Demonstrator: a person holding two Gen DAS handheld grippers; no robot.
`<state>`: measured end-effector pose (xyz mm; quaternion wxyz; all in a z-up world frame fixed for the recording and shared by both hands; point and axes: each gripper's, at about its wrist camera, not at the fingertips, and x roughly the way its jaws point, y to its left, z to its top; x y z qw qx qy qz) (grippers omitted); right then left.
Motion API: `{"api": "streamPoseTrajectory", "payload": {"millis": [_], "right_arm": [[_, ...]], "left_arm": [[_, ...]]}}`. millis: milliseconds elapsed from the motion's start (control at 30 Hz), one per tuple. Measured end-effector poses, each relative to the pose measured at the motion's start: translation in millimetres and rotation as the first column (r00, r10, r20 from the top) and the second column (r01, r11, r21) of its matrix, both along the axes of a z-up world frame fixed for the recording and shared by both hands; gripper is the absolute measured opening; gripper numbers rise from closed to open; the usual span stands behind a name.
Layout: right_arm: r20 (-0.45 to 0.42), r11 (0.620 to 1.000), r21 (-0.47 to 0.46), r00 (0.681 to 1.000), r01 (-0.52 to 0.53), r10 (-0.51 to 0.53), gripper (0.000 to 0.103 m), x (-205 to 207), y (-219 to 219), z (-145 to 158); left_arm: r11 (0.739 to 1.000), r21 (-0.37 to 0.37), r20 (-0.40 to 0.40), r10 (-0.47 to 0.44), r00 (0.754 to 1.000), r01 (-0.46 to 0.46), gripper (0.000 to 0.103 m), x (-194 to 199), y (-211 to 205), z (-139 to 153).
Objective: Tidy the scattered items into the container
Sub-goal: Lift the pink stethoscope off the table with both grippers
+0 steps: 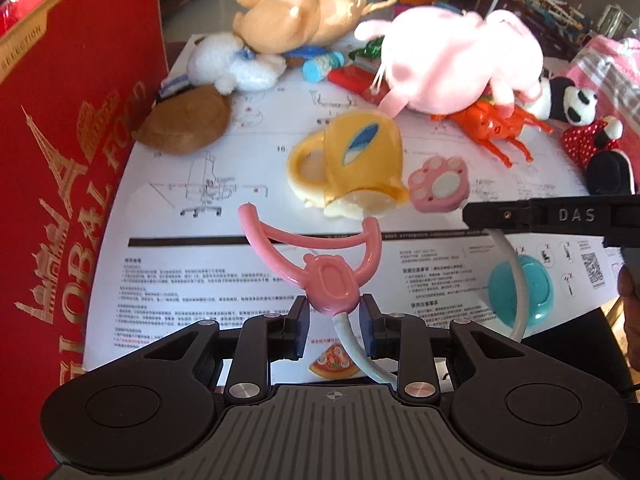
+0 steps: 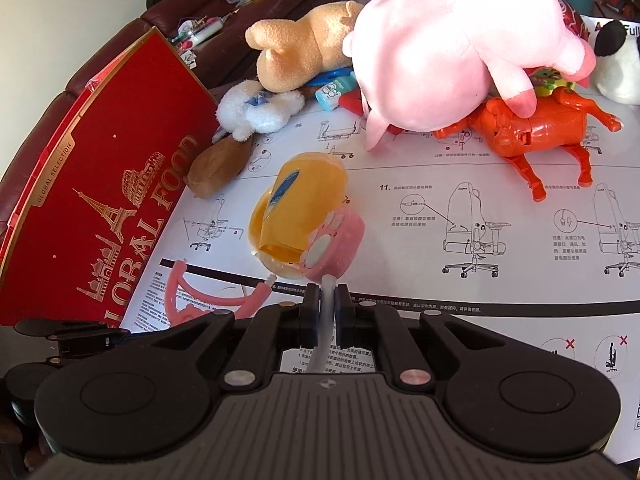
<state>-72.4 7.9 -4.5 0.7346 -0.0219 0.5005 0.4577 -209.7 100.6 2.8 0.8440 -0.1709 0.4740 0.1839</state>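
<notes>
**Jaws: both clamped on the toy stethoscope**

Your left gripper [image 1: 334, 316] jaws grip the pink toy stethoscope [image 1: 330, 282] at its yoke. Your right gripper [image 2: 329, 304] jaws pinch its pale tube [image 2: 326, 320] just below the paw-shaped chest piece [image 2: 334, 242]. It hangs above the worktop [image 2: 520, 280], beside the red box [image 1: 76, 152].

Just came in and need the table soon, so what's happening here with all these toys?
A person is tidying toys with a gripper in each hand. Both hold one toy stethoscope: the left gripper clamps its pink yoke, the right gripper pinches the white tube just below the pink paw-shaped chest piece. The red box stands open at the left. Plush animals, including a pink pig, plus a yellow toy cup and an orange plastic horse, are still on the table.
</notes>
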Motion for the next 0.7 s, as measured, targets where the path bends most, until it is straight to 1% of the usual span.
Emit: {"api": "streamPoseTrajectory", "payload": {"millis": [67, 133, 233, 333, 400, 500, 600, 667, 700], "right_arm": [[0.002, 1.0, 0.006, 1.0, 0.002, -0.002, 0.009, 0.4, 1.4, 2.0], [0.005, 1.0, 0.009, 1.0, 0.007, -0.007, 0.009, 1.1, 2.4, 1.8], [0.012, 1.0, -0.002, 1.0, 0.02, -0.02, 0.009, 3.0, 2.5, -2.9], [0.03, 0.999, -0.038, 0.999, 0.039, -0.038, 0.009, 5.6, 1.1, -11.8], [0.023, 0.997, -0.062, 0.998, 0.051, -0.05, 0.009, 8.2, -0.5, -18.6], [0.005, 0.995, -0.088, 0.998, 0.056, -0.056, 0.009, 10.3, -0.2, -27.6], [-0.001, 0.993, -0.103, 0.999, 0.051, -0.052, 0.008, 11.6, 2.0, -34.3], [-0.004, 0.993, -0.107, 0.999, 0.043, -0.043, 0.008, 11.8, 4.8, -37.3], [-0.005, 0.993, -0.108, 0.999, 0.037, -0.038, 0.008, 11.7, 6.1, -38.6]], "left_arm": [[0.999, 0.051, 0.043, -0.006, 0.999, 0.004, 0.024, -0.7, -2.7, 10.5], [0.997, 0.075, 0.074, -0.019, 0.997, 0.013, 0.024, 0.7, -3.0, 13.8], [0.992, 0.125, 0.077, -0.046, 0.996, 0.036, 0.025, 9.3, -5.8, 5.7], [0.985, 0.16, 0.069, -0.083, 0.994, 0.071, 0.024, 20.2, -9.4, -7.7], [0.981, 0.167, 0.052, -0.104, 0.993, 0.094, 0.024, 27.2, -10.5, -17.7], [0.979, 0.163, 0.0, -0.121, 0.993, 0.12, 0.025, 36.1, -9.0, -34.7], [0.981, 0.144, -0.038, -0.125, 0.991, 0.129, 0.024, 41.4, -3.3, -47.0], [0.982, 0.125, -0.067, -0.134, 0.989, 0.141, 0.017, 47.4, 0.1, -52.2], [0.981, 0.128, -0.084, -0.137, 0.987, 0.147, 0.014, 50.7, 0.4, -54.8]]}}
